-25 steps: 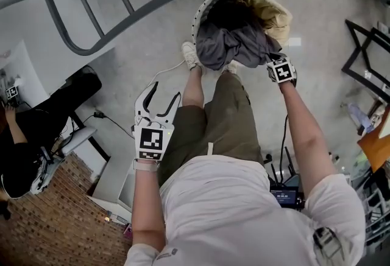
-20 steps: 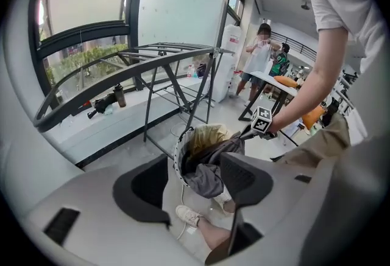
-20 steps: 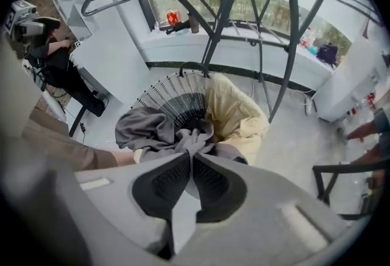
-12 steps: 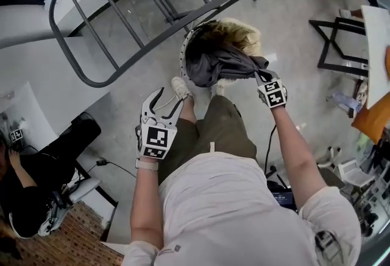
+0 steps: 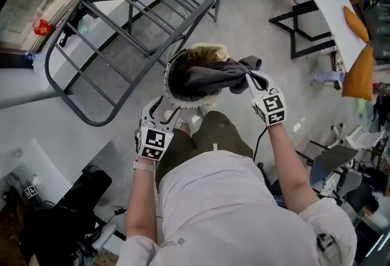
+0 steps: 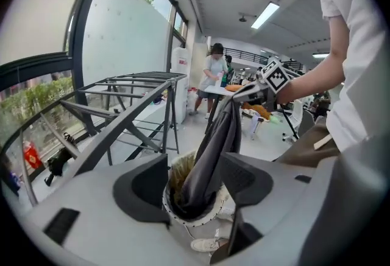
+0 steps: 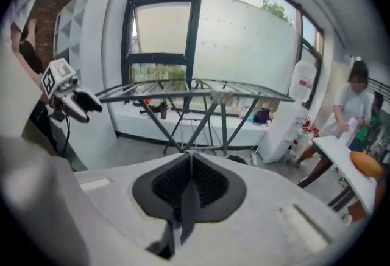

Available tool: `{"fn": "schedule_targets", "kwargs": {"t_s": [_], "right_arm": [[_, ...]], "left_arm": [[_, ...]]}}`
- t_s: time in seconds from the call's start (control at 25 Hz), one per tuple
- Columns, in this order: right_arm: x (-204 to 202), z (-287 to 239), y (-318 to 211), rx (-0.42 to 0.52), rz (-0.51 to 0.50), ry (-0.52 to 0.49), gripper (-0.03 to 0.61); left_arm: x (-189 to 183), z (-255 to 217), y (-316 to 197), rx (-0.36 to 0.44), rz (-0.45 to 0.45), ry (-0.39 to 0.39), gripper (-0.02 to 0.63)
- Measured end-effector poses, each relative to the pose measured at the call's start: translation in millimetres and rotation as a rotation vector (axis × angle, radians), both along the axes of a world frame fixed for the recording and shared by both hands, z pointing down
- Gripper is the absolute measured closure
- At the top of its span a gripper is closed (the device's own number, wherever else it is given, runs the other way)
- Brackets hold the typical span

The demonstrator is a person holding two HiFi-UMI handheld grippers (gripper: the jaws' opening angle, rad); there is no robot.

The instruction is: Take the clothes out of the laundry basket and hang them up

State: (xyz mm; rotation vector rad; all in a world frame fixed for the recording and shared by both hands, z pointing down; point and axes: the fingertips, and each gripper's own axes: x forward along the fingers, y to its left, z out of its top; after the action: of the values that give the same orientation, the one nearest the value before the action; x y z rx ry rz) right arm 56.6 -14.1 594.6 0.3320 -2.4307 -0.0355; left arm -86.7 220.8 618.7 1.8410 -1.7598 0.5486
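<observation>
A round white laundry basket (image 5: pixel 171 93) stands on the floor by the person's feet, with a yellow cloth (image 5: pixel 206 53) inside. A dark grey garment (image 5: pixel 210 76) stretches from the basket up to my right gripper (image 5: pixel 251 79), which is shut on its edge. In the right gripper view a strip of grey cloth (image 7: pixel 184 207) hangs from the closed pads. My left gripper (image 5: pixel 164 111) stands open just at the basket's near rim, nothing between its fingers. In the left gripper view the garment (image 6: pixel 213 146) rises from the basket (image 6: pixel 177 213) to the right gripper (image 6: pixel 253 89).
A grey metal drying rack (image 5: pixel 128 33) stands beyond the basket, by a big window (image 7: pixel 201 45). To the right is a white table (image 5: pixel 335 9) with orange things, and a person (image 6: pixel 214 70) stands by it. A black frame stand (image 5: pixel 298 30) is near.
The right gripper has lifted the grey garment higher, so it is pulled taut out of the basket. The left gripper has come nearer to the basket rim, still open.
</observation>
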Motion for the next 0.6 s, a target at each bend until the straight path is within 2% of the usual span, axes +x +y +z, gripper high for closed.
{"fn": "schedule_targets", "kwargs": {"t_s": [0.24, 0.6], "right_arm": [[1, -126, -3, 0.121, 0.068, -0.246, 0.562], [-2, -301, -22, 0.300, 0.080, -0.532, 0.565]], "left_arm": [[16, -17, -38, 0.051, 0.151, -0.024, 0.362], [63, -46, -132, 0.122, 0.280, -0.037, 0.362]]}}
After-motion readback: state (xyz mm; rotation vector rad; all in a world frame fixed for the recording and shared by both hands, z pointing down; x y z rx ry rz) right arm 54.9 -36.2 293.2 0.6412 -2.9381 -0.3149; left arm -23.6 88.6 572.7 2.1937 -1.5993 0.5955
